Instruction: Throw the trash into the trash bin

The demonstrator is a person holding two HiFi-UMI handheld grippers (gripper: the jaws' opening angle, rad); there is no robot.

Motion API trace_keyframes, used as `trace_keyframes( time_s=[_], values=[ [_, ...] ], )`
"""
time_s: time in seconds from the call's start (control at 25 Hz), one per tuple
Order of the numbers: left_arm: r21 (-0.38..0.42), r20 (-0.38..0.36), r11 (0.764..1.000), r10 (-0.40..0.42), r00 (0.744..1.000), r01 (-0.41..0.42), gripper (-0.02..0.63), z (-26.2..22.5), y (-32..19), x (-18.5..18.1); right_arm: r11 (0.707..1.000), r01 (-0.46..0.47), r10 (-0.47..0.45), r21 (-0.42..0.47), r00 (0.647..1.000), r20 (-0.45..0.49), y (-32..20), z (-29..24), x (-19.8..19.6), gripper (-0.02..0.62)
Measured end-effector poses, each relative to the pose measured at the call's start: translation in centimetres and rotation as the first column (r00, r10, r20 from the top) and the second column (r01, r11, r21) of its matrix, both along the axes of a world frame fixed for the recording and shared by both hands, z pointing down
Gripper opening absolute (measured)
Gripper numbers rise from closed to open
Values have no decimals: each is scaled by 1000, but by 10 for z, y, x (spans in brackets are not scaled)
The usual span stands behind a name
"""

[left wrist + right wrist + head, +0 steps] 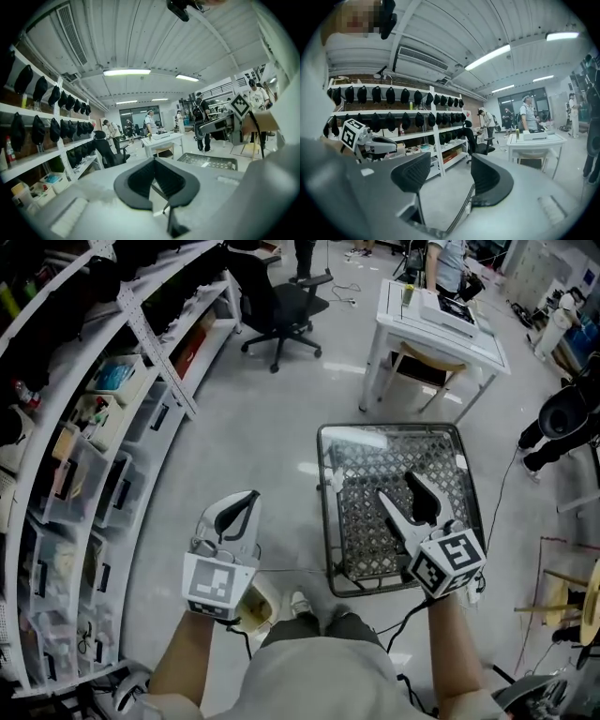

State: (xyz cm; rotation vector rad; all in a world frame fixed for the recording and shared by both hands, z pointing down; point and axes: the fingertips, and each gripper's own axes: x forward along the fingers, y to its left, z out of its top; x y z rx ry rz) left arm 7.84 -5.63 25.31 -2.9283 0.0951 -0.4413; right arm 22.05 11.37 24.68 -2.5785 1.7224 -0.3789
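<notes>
**Wire-mesh trash bin (389,427) on the floor; nothing gripped**

Head view: we see the right hand-held gripper (394,486) over the bin.
Left gripper view: left hand-held gripper (153,164), jaws together, empty.
Right gripper view: jaws apart, empty.

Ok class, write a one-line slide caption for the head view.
Right tongs open and empty over the wire mesh bin; left tongs shut beside it.

The trash bin (361,531) is dark metal wire mesh, the floor (281,427) smooth, glossy grey, the office chair (281,310) matt black.
</notes>
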Motion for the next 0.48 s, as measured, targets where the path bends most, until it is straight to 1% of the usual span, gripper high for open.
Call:
trace_keyframes(
  time_s=[0.08, 0.28, 0.4, 0.48],
  values=[
    [-2, 20, 1000, 1, 1000, -1, 2, 12, -6, 8, 999, 21, -20, -25, 999, 33, -13, 21, 12, 275],
    [-79, 85, 995, -58, 995, 65, 2, 54, -19, 29, 990, 79, -69, -113, 994, 87, -41, 87, 48, 264],
    [-102, 123, 988, -101, 987, 113, 2, 81, -28, 40, 976, 139, -115, -167, 983, 144, -60, 136, 61, 250],
    [-116, 141, 984, -121, 983, 138, 2, 100, -33, 48, 961, 183, -148, -208, 973, 175, -72, 171, 67, 247]
  ],
)
